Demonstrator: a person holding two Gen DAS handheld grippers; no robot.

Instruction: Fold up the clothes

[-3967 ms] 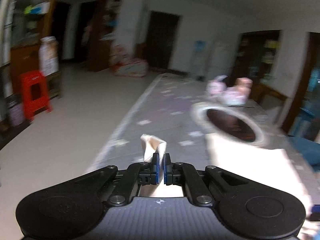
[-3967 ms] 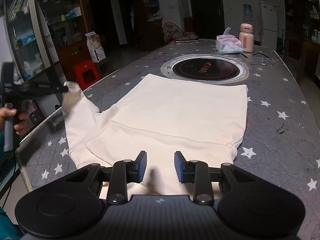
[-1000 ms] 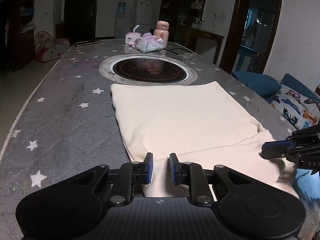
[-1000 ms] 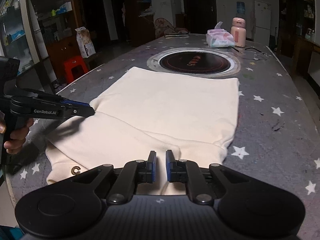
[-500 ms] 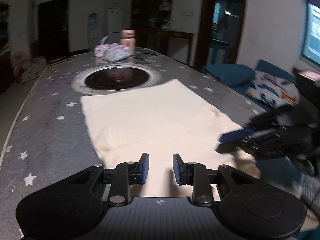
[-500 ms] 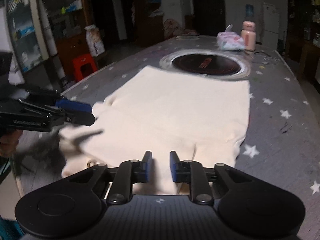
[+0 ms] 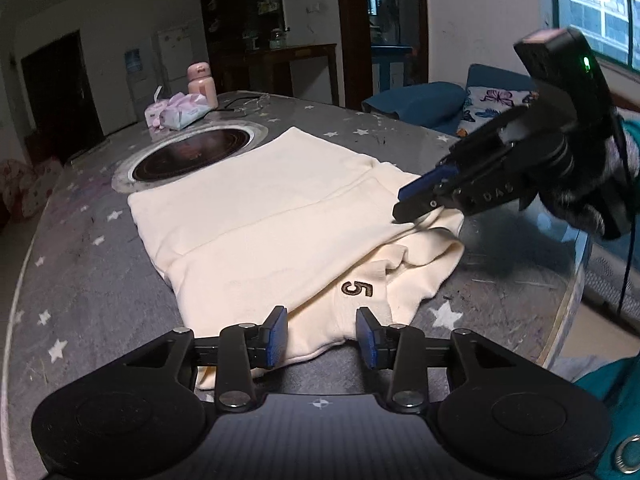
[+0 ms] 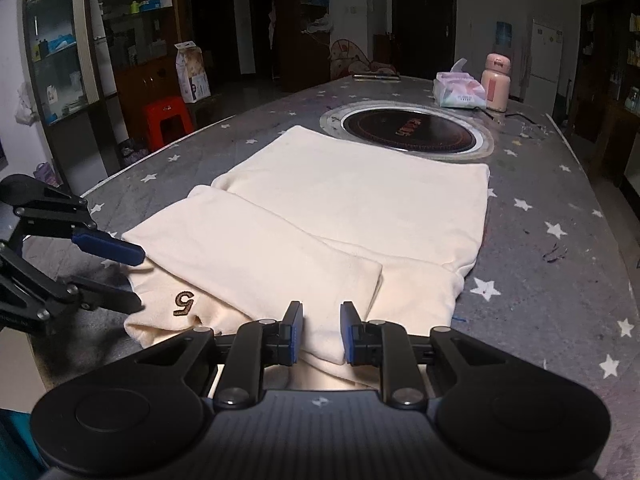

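A cream garment (image 7: 256,216) lies partly folded on the grey star-patterned table (image 7: 80,280), with a dark "5" (image 7: 357,289) near its near edge. It also shows in the right wrist view (image 8: 340,216). My left gripper (image 7: 322,338) is open and empty, its fingers straddling the garment's near hem. My right gripper (image 8: 321,336) is open and empty over the garment's near edge. In the left wrist view the right gripper (image 7: 416,200) hovers at the garment's right corner. In the right wrist view the left gripper (image 8: 120,276) is open at the left corner.
A round black hob (image 8: 408,130) is set into the table beyond the garment. A tissue pack (image 8: 458,94) and a pink bottle (image 8: 495,82) stand at the far end. A red stool (image 8: 166,118) and shelves stand left; a blue sofa (image 7: 424,104) stands right.
Both grippers have opened wider. The left gripper has swung around the garment's near corner, so the "5" is in view. The right gripper stays at the garment's near edge.
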